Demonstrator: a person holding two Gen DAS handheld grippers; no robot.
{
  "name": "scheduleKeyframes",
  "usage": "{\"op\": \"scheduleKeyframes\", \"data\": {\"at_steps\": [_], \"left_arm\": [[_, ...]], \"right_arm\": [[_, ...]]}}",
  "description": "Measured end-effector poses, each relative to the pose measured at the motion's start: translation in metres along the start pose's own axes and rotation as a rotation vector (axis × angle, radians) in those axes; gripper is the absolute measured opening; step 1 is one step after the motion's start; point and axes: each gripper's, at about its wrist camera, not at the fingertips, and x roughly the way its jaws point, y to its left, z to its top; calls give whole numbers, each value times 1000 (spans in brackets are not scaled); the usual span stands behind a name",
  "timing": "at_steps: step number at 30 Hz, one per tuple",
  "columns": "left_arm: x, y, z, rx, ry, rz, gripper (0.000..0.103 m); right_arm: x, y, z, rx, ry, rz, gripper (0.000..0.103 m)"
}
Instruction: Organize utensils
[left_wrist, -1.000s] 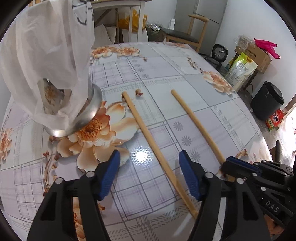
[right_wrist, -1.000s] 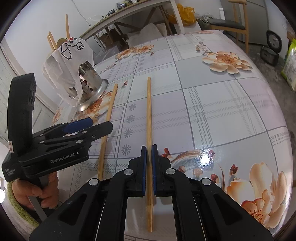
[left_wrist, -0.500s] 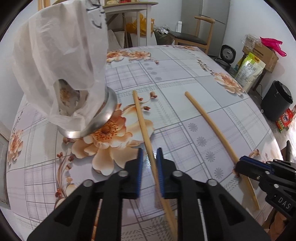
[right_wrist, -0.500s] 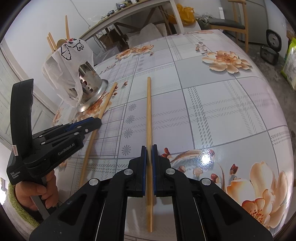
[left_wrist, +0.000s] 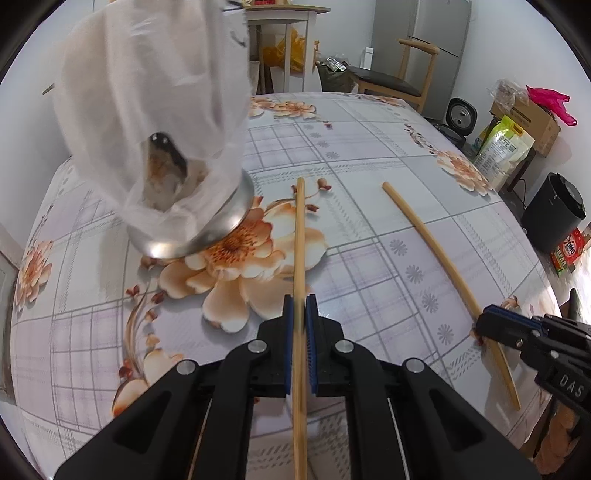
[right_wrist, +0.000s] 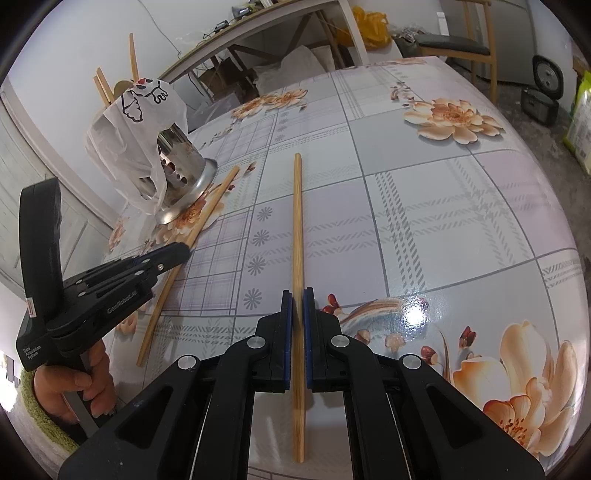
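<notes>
Two long bamboo chopsticks lie on the floral tablecloth (left_wrist: 369, 155). My left gripper (left_wrist: 299, 306) is shut on the left chopstick (left_wrist: 300, 229), which points toward the metal utensil holder (left_wrist: 207, 229) wrapped in a white plastic bag (left_wrist: 147, 92). My right gripper (right_wrist: 297, 301) is shut on the right chopstick (right_wrist: 297, 221). The right chopstick also shows in the left wrist view (left_wrist: 436, 254), and the left gripper (right_wrist: 173, 254) and left chopstick (right_wrist: 207, 218) show in the right wrist view. The holder (right_wrist: 181, 173) has several chopsticks standing in it.
A wooden chair (left_wrist: 391, 77) and a side table (left_wrist: 280, 22) stand beyond the table's far edge. A black bin (left_wrist: 554, 210), bags and a cardboard box (left_wrist: 524, 118) sit on the floor at the right.
My left gripper closed from wide open onto the left chopstick and swung it to point more toward the holder. My right gripper stayed shut on the right chopstick.
</notes>
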Motion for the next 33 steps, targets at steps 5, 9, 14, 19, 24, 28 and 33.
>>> {"op": "scheduleKeyframes", "data": {"at_steps": [5, 9, 14, 19, 24, 28, 33], "left_arm": [[-9, 15, -11, -27, 6, 13, 6], [-16, 25, -19, -53, 9, 26, 6], [-23, 32, -30, -78, 7, 30, 6], [-28, 35, -35, -89, 8, 34, 6], [-30, 33, -38, -88, 9, 35, 6], [-32, 33, -42, -89, 9, 29, 6], [-36, 30, -49, -84, 7, 28, 6]], "right_arm": [[0, 0, 0, 1, -1, -1, 4], [-1, -1, 0, 1, 0, -1, 4], [1, 2, 1, -5, 4, -7, 4], [5, 9, -1, -19, 19, 17, 4], [8, 22, -5, -45, 36, 38, 4], [8, 25, -6, -50, 39, 39, 4], [7, 23, -6, -46, 43, 43, 4]]}}
